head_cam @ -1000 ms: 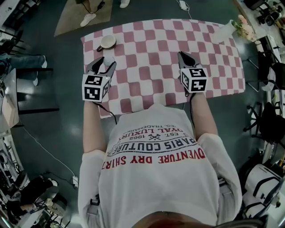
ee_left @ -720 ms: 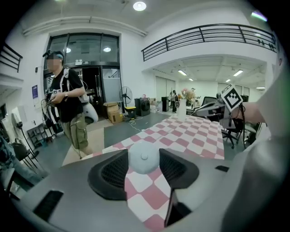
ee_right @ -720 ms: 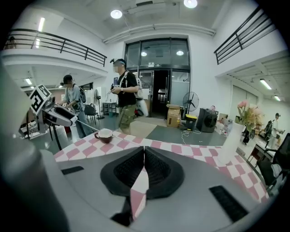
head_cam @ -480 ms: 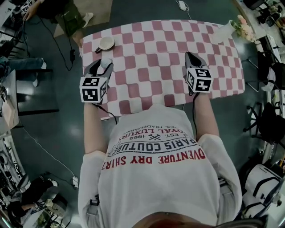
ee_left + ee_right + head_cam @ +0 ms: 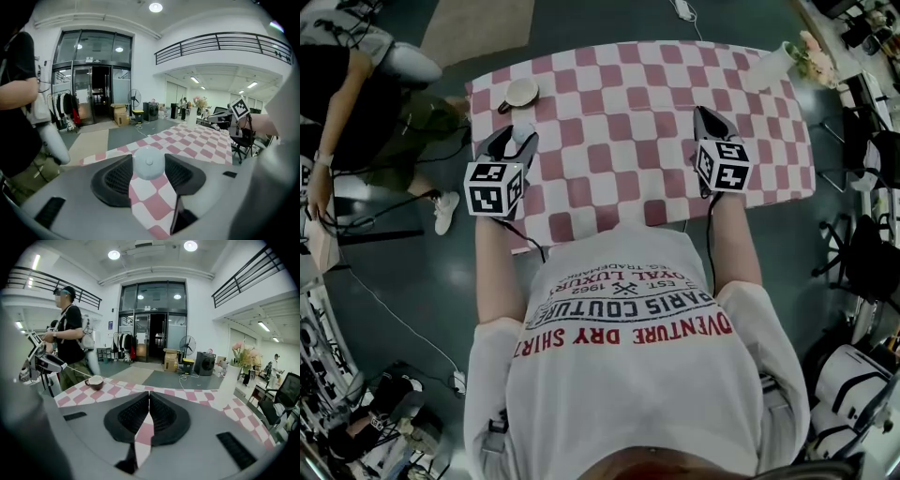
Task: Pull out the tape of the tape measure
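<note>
A round white plastic tape measure [image 5: 149,164] is clamped in the left gripper [image 5: 149,158] over the left side of the pink-and-white checked worktop [image 5: 609,178]. The right gripper [image 5: 149,395], well apart, has its jaws pressed together, with no tape plainly visible between them. The pull looks barely begun, if at all.

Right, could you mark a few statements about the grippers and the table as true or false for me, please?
1. The left gripper grips a round pale tape measure. True.
2. The right gripper has its jaws wide apart. False: they are together, with nothing between them.
3. A cup sits on the checkered tablecloth ahead of the left gripper. True.
4. The vase stands right beside the cup. False: it stands at the opposite far corner.
</note>
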Motion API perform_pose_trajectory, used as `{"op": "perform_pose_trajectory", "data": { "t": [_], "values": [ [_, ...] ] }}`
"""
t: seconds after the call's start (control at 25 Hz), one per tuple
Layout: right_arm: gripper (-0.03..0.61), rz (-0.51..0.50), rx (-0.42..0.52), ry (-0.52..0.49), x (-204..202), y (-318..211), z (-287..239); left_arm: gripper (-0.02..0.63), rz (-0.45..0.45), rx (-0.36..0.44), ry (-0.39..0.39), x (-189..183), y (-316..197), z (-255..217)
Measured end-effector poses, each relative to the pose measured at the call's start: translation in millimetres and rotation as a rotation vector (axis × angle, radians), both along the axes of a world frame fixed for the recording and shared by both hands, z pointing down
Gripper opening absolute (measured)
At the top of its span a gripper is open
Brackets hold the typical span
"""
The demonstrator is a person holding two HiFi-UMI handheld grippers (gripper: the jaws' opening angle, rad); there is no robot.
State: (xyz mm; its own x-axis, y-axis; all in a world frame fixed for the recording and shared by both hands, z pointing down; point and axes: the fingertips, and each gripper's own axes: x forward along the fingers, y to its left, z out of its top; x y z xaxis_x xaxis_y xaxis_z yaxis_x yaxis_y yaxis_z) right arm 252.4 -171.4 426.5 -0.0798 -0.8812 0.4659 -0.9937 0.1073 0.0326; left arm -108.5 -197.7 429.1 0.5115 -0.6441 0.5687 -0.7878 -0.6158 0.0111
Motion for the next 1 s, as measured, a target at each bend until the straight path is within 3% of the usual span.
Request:
{"op": "perform_pose_trajectory", "data": {
  "t": [0.36,1.0],
  "values": [
    [0.031,0.101,-0.045,-0.029,38,5,16,0.230,-0.024,-0.006,-0.010,-4,-7,5],
    [0.032,0.025,-0.105,-0.106,19,7,45,0.230,0.038,-0.067,-0.042,28,-4,33]
  ]
}}
